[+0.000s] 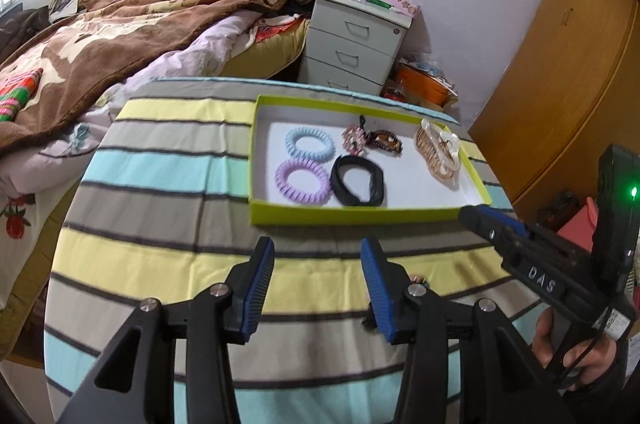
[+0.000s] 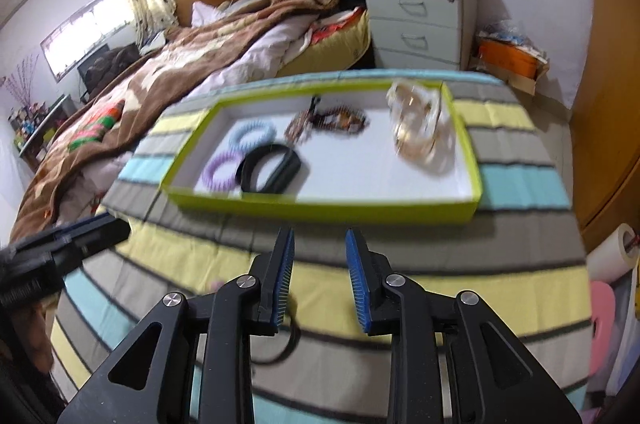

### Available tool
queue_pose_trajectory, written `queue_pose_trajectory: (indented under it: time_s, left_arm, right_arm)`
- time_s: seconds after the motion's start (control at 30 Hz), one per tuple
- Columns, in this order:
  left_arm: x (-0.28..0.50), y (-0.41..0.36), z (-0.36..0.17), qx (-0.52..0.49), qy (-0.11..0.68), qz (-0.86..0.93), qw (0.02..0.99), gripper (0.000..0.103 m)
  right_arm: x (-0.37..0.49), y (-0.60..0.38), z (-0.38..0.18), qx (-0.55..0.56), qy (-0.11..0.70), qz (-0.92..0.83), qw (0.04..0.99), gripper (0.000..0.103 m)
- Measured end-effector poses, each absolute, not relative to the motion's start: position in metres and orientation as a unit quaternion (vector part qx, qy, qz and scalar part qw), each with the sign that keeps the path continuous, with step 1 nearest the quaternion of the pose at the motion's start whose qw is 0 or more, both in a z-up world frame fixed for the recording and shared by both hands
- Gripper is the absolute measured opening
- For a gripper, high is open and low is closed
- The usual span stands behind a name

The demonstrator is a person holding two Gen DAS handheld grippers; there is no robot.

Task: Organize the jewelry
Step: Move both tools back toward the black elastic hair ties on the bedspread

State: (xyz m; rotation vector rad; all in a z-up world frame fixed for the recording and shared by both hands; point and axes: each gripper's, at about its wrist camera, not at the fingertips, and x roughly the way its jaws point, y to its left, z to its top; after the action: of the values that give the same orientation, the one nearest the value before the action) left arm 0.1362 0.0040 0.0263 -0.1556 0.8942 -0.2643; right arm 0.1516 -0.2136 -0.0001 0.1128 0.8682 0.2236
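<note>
A green-rimmed white tray (image 1: 360,216) (image 2: 320,210) lies on a striped cloth. It holds a blue coil hair tie (image 1: 309,143), a purple coil hair tie (image 1: 303,181) (image 2: 222,171), a black band (image 1: 358,186) (image 2: 272,169), a pink flower clip (image 1: 354,141), a brown claw clip (image 1: 386,141) (image 2: 340,120) and beige claw clips (image 1: 438,152) (image 2: 418,128). My left gripper (image 1: 318,252) is open and empty above the cloth, short of the tray. My right gripper (image 2: 320,244) is open and empty; its tip shows in the left wrist view (image 1: 480,220) by the tray's right corner. A small item (image 1: 418,279) lies partly hidden behind my left gripper's right finger.
The striped cloth (image 1: 168,224) covers a table. A bed with a brown blanket (image 1: 120,36) is at the left. A white drawer cabinet (image 1: 352,44) stands behind the table. A wooden wardrobe (image 1: 560,84) is at the right. A black loop (image 2: 290,340) lies under my right gripper.
</note>
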Motion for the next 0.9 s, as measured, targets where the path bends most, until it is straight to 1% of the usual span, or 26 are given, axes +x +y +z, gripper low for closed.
queue_pose_trajectory:
  time_s: [0.03, 0.07, 0.43, 0.77, 0.9]
  left_arm:
    - [0.134, 0.007, 0.025, -0.076, 0.432, -0.127, 0.890, 0.048]
    - [0.131, 0.009, 0.024, -0.077, 0.433, -0.126, 0.889, 0.048]
    - [0.111, 0.033, 0.014, -0.092, 0.437, -0.117, 0.887, 0.048]
    - [0.103, 0.046, 0.003, -0.101, 0.447, -0.113, 0.882, 0.049]
    - [0.102, 0.049, 0.001, -0.103, 0.449, -0.112, 0.880, 0.049]
  right_arm:
    - [0.149, -0.212, -0.004, 0.052, 0.424, 0.111, 0.897, 0.044]
    - [0.147, -0.209, -0.009, 0.049, 0.429, 0.115, 0.895, 0.045]
    - [0.138, -0.186, -0.033, 0.013, 0.455, 0.130, 0.881, 0.045]
    - [0.135, -0.167, -0.036, -0.041, 0.448, 0.119, 0.885, 0.045]
    - [0.134, -0.166, -0.035, -0.042, 0.448, 0.112, 0.886, 0.044]
